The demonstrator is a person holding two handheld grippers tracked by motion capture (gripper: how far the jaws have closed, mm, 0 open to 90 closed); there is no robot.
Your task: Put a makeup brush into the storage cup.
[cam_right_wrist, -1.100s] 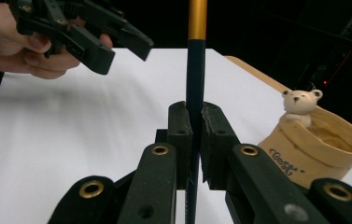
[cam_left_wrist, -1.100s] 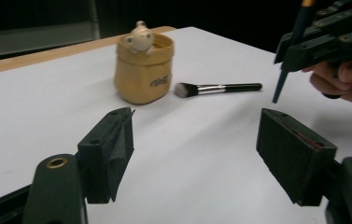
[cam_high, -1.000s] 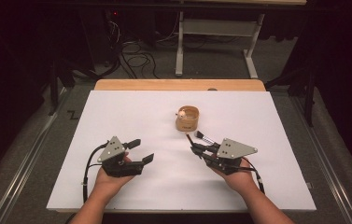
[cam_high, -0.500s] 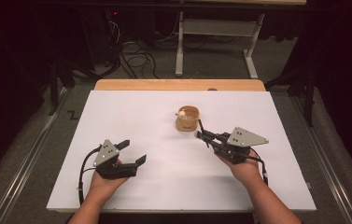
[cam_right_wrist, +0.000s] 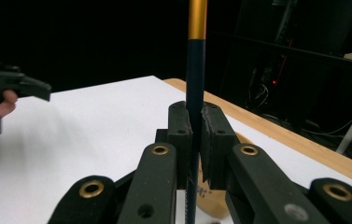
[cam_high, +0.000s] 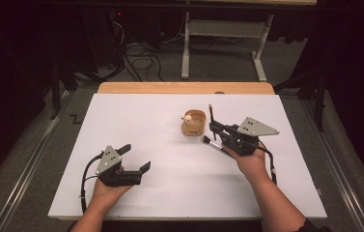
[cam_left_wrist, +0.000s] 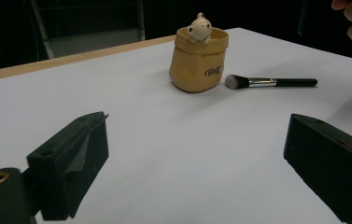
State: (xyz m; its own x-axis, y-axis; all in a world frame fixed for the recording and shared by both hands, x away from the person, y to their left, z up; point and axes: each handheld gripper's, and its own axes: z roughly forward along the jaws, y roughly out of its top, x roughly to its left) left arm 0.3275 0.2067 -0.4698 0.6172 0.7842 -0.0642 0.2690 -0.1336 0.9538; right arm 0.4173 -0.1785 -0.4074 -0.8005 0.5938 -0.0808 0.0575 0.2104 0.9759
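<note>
A tan bag-shaped holder (cam_high: 194, 123) (cam_left_wrist: 199, 63) with a small figure on its rim stands mid-table. A black makeup brush (cam_high: 214, 143) (cam_left_wrist: 271, 82) lies on the white sheet just right of it. My right gripper (cam_high: 214, 126) (cam_right_wrist: 196, 135) is shut on a thin dark stick with a gold band (cam_high: 211, 115) (cam_right_wrist: 195, 70), which stands upright beside the holder. My left gripper (cam_high: 135, 158) (cam_left_wrist: 197, 154) rests low at the near left, jaws wide apart. They have just been opening, with nothing between them.
A white sheet (cam_high: 136, 121) covers the table, with a wooden edge (cam_high: 146, 87) showing at the far side. Beyond the table are a metal stand (cam_high: 185, 48) and cables on a dark floor. In the right gripper view the left gripper (cam_right_wrist: 5, 86) shows far off.
My right gripper has moved toward the far side and up a little, and the stick now points upright. The left gripper's jaws have spread wider; that hand stayed put.
</note>
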